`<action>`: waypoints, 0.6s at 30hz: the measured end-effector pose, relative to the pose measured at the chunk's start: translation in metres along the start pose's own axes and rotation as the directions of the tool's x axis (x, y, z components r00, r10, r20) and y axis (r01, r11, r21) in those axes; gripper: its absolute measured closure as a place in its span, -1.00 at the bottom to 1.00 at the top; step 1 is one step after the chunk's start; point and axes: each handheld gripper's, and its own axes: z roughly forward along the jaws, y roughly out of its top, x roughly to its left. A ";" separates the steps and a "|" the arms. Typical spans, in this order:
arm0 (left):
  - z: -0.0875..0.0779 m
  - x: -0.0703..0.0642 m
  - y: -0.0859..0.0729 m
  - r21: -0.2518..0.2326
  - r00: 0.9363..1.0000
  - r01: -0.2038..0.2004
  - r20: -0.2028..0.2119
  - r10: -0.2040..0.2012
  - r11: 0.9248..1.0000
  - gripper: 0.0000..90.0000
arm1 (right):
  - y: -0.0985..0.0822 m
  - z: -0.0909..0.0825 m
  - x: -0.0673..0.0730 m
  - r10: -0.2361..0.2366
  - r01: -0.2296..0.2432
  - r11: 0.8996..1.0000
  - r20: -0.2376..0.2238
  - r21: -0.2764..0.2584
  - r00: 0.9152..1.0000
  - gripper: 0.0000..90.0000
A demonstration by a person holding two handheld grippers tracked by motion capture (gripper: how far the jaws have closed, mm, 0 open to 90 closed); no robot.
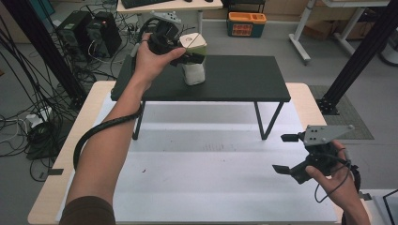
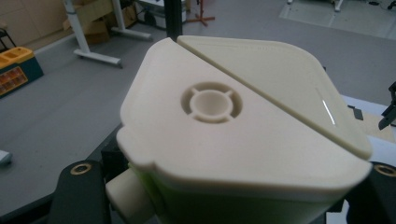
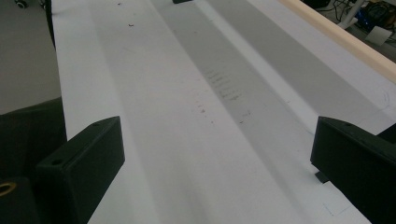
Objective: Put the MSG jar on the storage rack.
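1. In the high view a black shelf [image 1: 234, 79] on thin legs stands across the far half of a white table [image 1: 211, 187], reaching from about 10 to 2 o'clock of the tabletop.
2. The left hand [image 1: 148, 58] reaches out to the shelf's left end, at about 11 o'clock, and holds the left gripper [image 1: 187, 49] over the shelf top.
3. That gripper's jaws are closed around a cream container with a lid [image 1: 193, 42]; its pale body [image 1: 194, 72] hangs below the jaws and looks to touch the shelf, though contact is hard to confirm.
4. In the left gripper view the cream lid [image 2: 243, 121] sits close to the lens, with a round moulded ring at its centre and a diagonal seam toward 1 o'clock; a green band shows under the lid's lower edge, and the black jaws flank it at 7 and 5 o'clock.
5. The right hand [image 1: 335, 180] holds the right gripper [image 1: 286, 152] low over the table's near right part, at about 4 o'clock, well apart from the shelf.
6. Its jaws stand wide apart with nothing between them; in the right gripper view they rise at 8 and 4 o'clock over the bare white table surface [image 3: 187, 116].
7. A black cable [image 1: 101, 131] loops along the left forearm.
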 end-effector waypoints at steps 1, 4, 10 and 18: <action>0.000 0.000 0.000 0.000 1.000 0.000 -0.003 0.000 1.000 -0.37 | 0.001 0.000 0.000 -0.003 0.003 1.000 -0.002 0.005 1.000 -0.93; 0.000 -0.001 -0.001 -0.002 1.000 0.013 -0.011 -0.013 1.000 -0.46 | 0.000 -0.001 0.002 0.000 0.000 1.000 0.001 0.004 1.000 -0.93; -0.026 -0.010 -0.003 -0.005 0.998 0.022 -0.066 -0.022 1.000 -0.84 | 0.006 -0.003 0.003 -0.004 0.004 1.000 -0.002 0.014 1.000 -0.92; -0.086 -0.033 -0.026 -0.049 0.996 0.018 -0.084 -0.022 0.999 -0.98 | 0.017 -0.010 0.011 -0.015 0.015 1.000 0.021 0.007 1.000 -0.92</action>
